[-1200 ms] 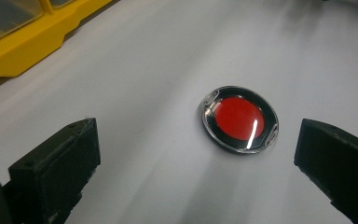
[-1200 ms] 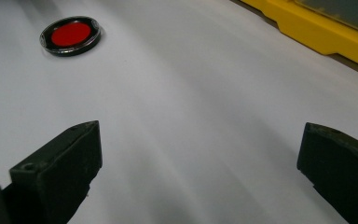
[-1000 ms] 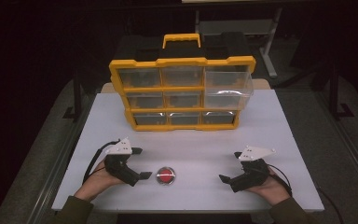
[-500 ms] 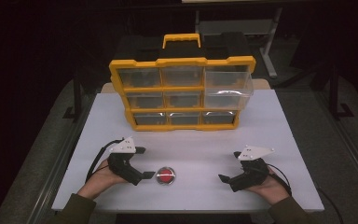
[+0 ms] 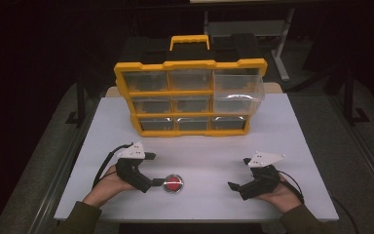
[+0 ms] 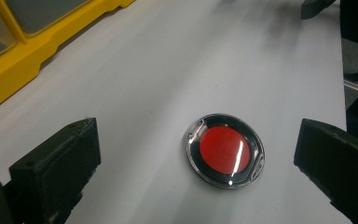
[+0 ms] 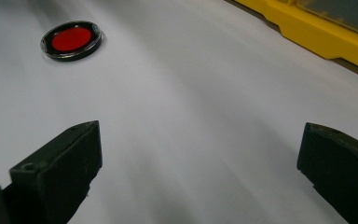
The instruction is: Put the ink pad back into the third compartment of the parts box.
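Left gripper (image 5: 157,178) jaws spread wide, straddling the flat round red disc in its clear plastic case (image 6: 225,150), no contact yet. Disc lies flat on the white table (image 5: 214,156), near the front edge, well clear of the yellow organiser with clear drawers (image 5: 190,97). Right gripper (image 5: 237,186) also spread, empty, resting on the table well apart from the disc. Progress: approach done, nothing gripped. Left to do: close on the case, lift, likely stow it in the pulled-out top-right drawer (image 5: 238,92).

yellow drawer organizer (image 5: 190,97), one drawer pulled out (image 5: 237,92), white table (image 5: 302,141)
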Available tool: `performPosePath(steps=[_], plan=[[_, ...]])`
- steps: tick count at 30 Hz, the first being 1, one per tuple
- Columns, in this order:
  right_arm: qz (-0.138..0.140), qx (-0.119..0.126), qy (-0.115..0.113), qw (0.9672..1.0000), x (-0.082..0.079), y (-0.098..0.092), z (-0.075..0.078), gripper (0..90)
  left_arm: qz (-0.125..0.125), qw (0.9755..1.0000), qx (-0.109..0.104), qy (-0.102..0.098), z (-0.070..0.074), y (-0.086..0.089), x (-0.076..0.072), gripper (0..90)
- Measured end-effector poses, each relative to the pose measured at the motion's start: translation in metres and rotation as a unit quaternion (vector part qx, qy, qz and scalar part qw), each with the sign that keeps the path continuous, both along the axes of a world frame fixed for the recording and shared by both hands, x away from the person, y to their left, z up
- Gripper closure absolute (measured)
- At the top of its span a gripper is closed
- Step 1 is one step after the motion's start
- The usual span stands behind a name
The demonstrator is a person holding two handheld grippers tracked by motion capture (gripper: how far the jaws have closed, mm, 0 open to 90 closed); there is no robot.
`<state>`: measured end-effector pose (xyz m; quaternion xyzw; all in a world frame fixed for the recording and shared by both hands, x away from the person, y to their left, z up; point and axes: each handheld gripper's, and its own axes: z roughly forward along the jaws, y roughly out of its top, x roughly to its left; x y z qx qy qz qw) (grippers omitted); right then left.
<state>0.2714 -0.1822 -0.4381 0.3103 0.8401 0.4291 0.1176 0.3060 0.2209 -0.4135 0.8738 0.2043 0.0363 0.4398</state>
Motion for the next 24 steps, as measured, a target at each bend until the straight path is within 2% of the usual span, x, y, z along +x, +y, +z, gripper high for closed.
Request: performPosePath(steps=[13, 24], plan=[[0.001, 0.0, 0.001, 1.0, 0.0, 0.0, 0.0, 0.0, -0.002, 1.0, 0.001, -0.008, 0.003, -0.008, 0.005, 0.0], [0.003, 0.0, 0.001, 1.0, 0.0, 0.0, 0.0, 0.0, -0.008, 0.9999, -0.006, -0.011, 0.005, -0.014, 0.008, 0.0]])
